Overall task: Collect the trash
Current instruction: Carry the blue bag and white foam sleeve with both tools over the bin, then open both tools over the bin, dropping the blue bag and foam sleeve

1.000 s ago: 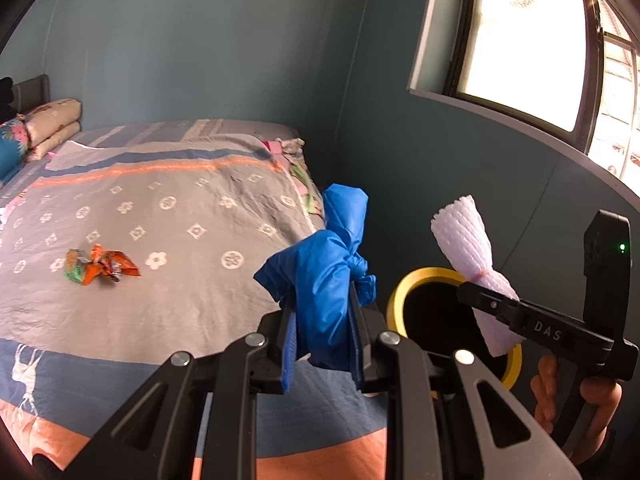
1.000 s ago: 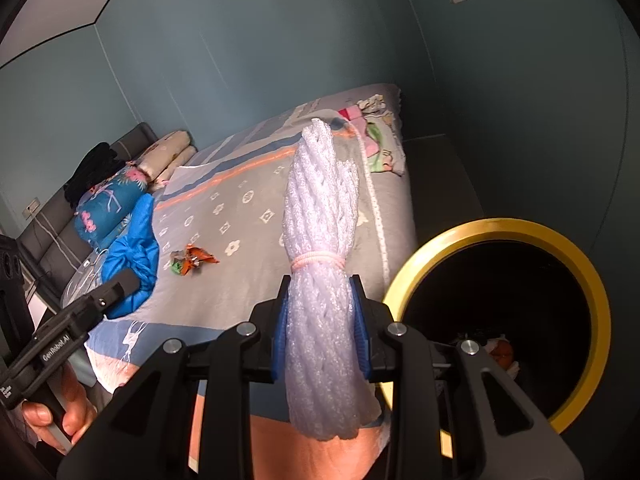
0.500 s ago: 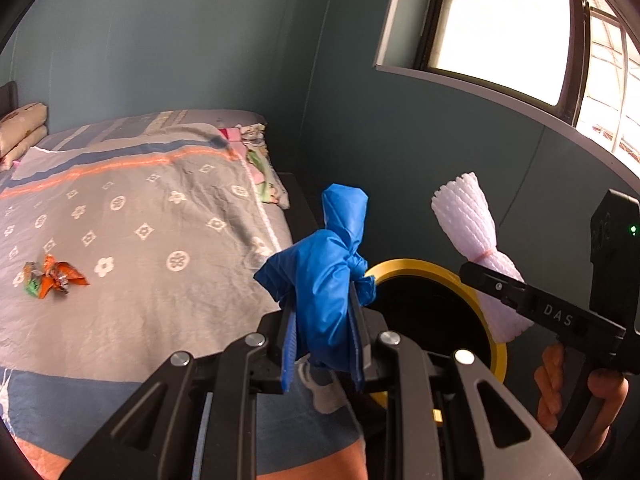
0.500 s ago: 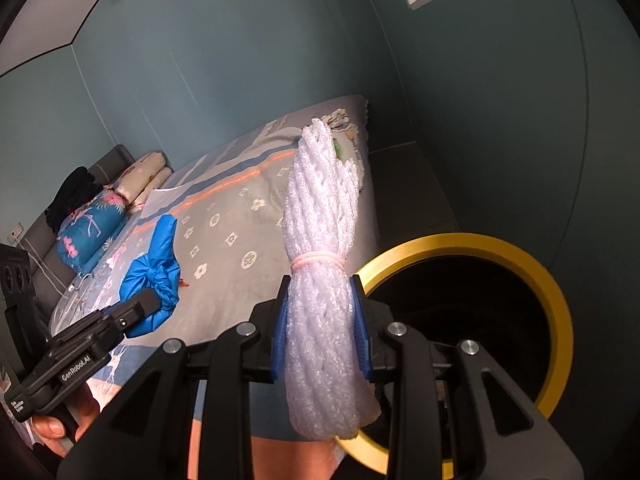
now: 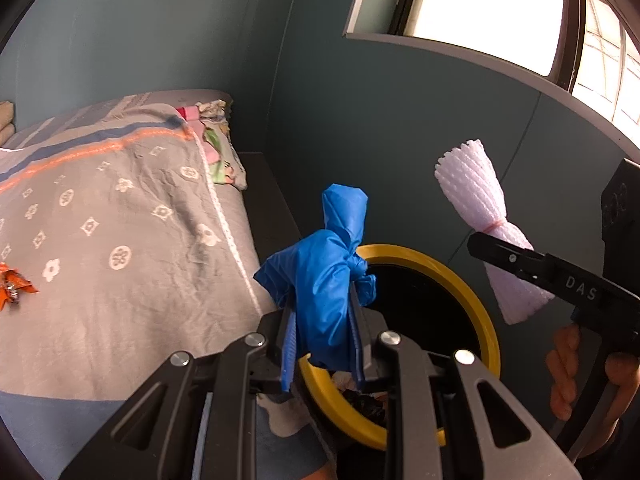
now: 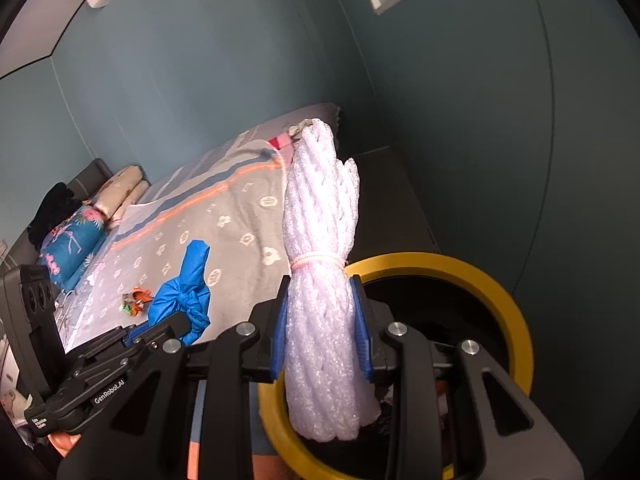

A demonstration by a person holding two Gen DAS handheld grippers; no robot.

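Since the earlier pictures both tools have swung away from the bed toward the bin; in the left wrist view the round black bin with the yellow rim now sits right behind the blue bundle, where before it peeked out at 4 o'clock; the bed has slid off toward 9 o'clock, and the orange and green crinkled wrapper is now almost at the left edge; the grips look the same as before.

The left tool is nearly closed, its blue pads pinching the knotted blue plastic glove bundle, which stands upright just in front of the bin mouth; the right tool is also nearly closed, squeezing the white foam net roll tied with a pink band, which stands upright over the bin rim at 9 o'clock of the opening.

Counting: two tools, one blue bundle, one white foam roll, one bin, one wrapper lying on the grey patterned bed cover; some dark scraps lie inside the bin, too dim to count; a hand grips the right tool's handle at 4 o'clock.
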